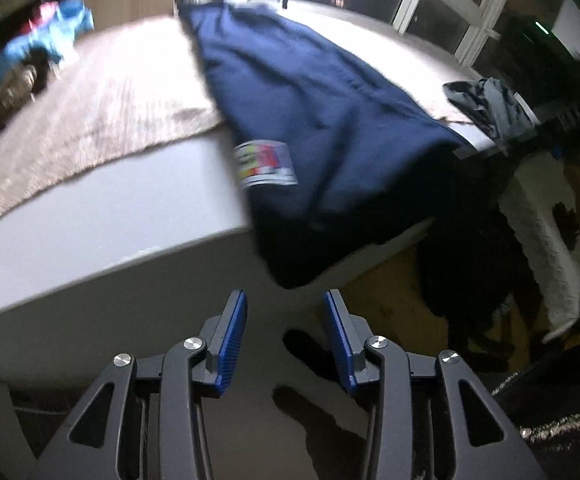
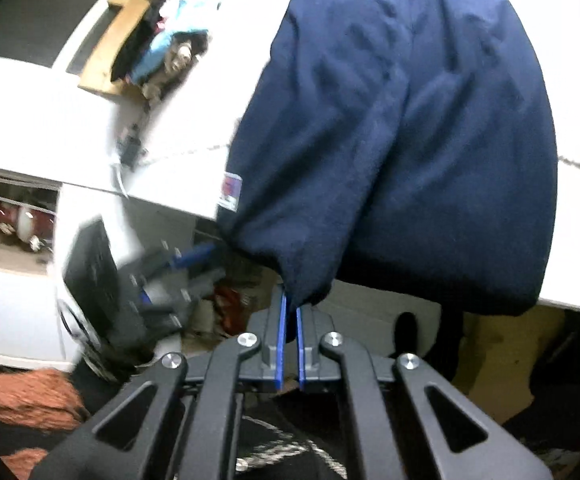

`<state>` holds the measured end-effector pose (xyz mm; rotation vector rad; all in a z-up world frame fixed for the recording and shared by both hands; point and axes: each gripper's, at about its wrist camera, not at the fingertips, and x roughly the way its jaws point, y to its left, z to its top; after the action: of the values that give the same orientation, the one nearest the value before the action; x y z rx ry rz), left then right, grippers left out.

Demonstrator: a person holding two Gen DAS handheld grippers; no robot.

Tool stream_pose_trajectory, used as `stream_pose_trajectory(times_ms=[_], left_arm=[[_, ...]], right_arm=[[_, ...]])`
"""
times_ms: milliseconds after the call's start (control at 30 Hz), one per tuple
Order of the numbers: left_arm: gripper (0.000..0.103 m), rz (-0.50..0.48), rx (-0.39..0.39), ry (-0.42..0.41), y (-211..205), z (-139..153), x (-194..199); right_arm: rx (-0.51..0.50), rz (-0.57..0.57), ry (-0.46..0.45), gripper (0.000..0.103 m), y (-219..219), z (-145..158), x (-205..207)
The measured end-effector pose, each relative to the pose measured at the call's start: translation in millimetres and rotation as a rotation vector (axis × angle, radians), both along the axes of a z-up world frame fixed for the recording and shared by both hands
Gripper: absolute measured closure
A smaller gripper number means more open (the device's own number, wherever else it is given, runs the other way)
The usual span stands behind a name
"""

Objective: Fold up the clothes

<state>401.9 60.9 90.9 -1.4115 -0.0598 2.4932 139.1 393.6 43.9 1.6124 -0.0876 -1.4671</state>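
Observation:
A navy garment (image 1: 309, 120) lies along the table and droops over its front edge, with a coloured label (image 1: 266, 164) on the overhang. My left gripper (image 1: 285, 300) is open just below that hanging edge, and nothing sits between its blue pads. In the right wrist view, the navy garment (image 2: 409, 140) fills the upper right. My right gripper (image 2: 291, 304) is shut on the garment's lowest hanging corner, pinching the cloth at the fingertips. The left gripper (image 2: 170, 276) shows there too, blurred, to the left and apart from the garment.
The white table (image 1: 110, 208) carries a beige cloth (image 1: 110, 100). A pile of blue, pink and dark clothes (image 1: 42, 40) lies at its far left, and a grey crumpled garment (image 1: 489, 104) sits on its right corner. Below the table are dark items and an orange rug (image 2: 22, 396).

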Motion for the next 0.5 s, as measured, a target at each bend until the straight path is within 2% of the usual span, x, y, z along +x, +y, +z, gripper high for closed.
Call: stream_pose_trajectory(times_ms=[133,233,267,333,400,500], left_arm=[[0.055,0.026,-0.053,0.149,41.5,5.2,12.7],[0.053,0.039,-0.074,0.209,71.5,1.2,6.7],[0.053,0.043,-0.109,0.226,78.8,-0.6,4.6],[0.053,0.068,-0.177,0.253,81.9,-1.9,2.4],[0.053,0.109,-0.187,0.257,72.1,-0.8,1.4],[0.053,0.137,-0.212,0.266,59.4,3.1,2.4]], right_arm=[[-0.047,-0.025,-0.051,0.099,-2.8,12.7,-2.3],[-0.061,-0.025,-0.072,0.098,-10.0,17.3,0.7],[-0.066,-0.024,-0.081,0.099,-8.4,18.4,1.7],[-0.081,-0.028,-0.101,0.098,-4.0,24.2,0.3],[-0.095,-0.03,-0.113,0.099,-0.3,30.9,-1.7],[-0.091,-0.024,-0.082,0.099,1.7,40.3,-4.2]])
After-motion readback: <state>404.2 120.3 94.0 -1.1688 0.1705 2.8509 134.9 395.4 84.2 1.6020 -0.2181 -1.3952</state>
